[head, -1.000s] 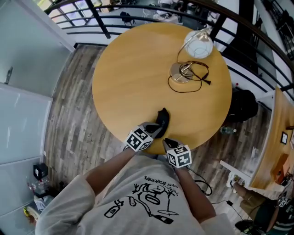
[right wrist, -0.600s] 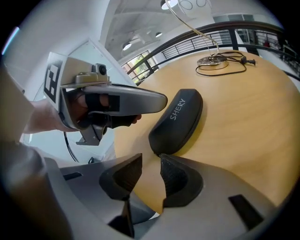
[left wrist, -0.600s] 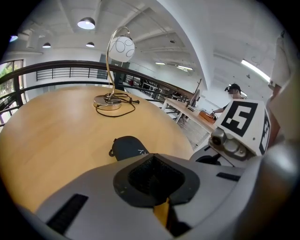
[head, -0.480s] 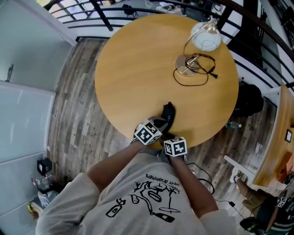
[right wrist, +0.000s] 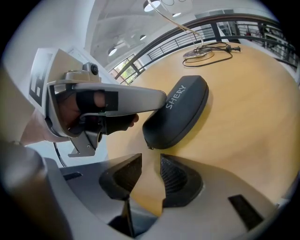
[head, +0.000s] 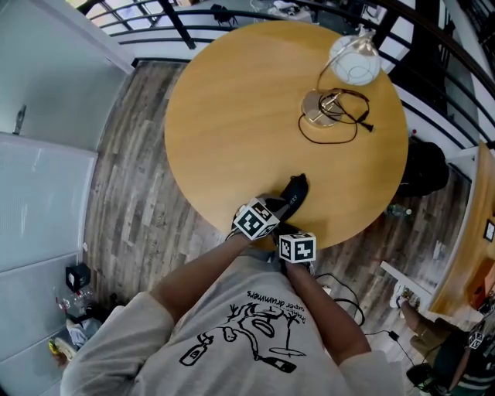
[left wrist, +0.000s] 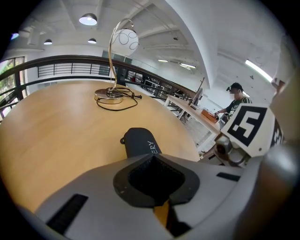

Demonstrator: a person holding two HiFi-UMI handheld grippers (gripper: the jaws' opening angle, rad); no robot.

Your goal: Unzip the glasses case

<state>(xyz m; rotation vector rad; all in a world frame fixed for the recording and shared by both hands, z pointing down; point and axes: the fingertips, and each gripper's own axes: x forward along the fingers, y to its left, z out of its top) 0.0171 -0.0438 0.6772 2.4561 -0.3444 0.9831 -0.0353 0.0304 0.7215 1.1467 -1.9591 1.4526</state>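
Observation:
A black zipped glasses case (head: pixel 292 193) lies near the front edge of the round wooden table (head: pixel 232 116). My left gripper (head: pixel 271 207) points at the case's near end, and in the left gripper view its jaws (left wrist: pixel 152 158) are shut with nothing in them, the case (left wrist: pixel 140 143) just past the tips. My right gripper (head: pixel 291 230) sits beside it on the right. Its jaws (right wrist: pixel 151 161) stand open over bare wood. The case (right wrist: pixel 180 112) and the zipper end (right wrist: pixel 149 147) lie a little ahead of them, not touched. The left gripper's finger (right wrist: pixel 122 97) reaches the case's side.
A curved desk lamp with a white globe (head: pixel 354 66) stands at the far right of the table, its black cable (head: pixel 340 128) looped round the base (head: pixel 319 108). The table's edge runs just under both grippers. A dark railing (head: pixel 193 19) rings the far side.
Both grippers have sunk toward the table and closed in on the near end of the case. The right gripper's cube has drawn close to the left one. The case has stayed put.

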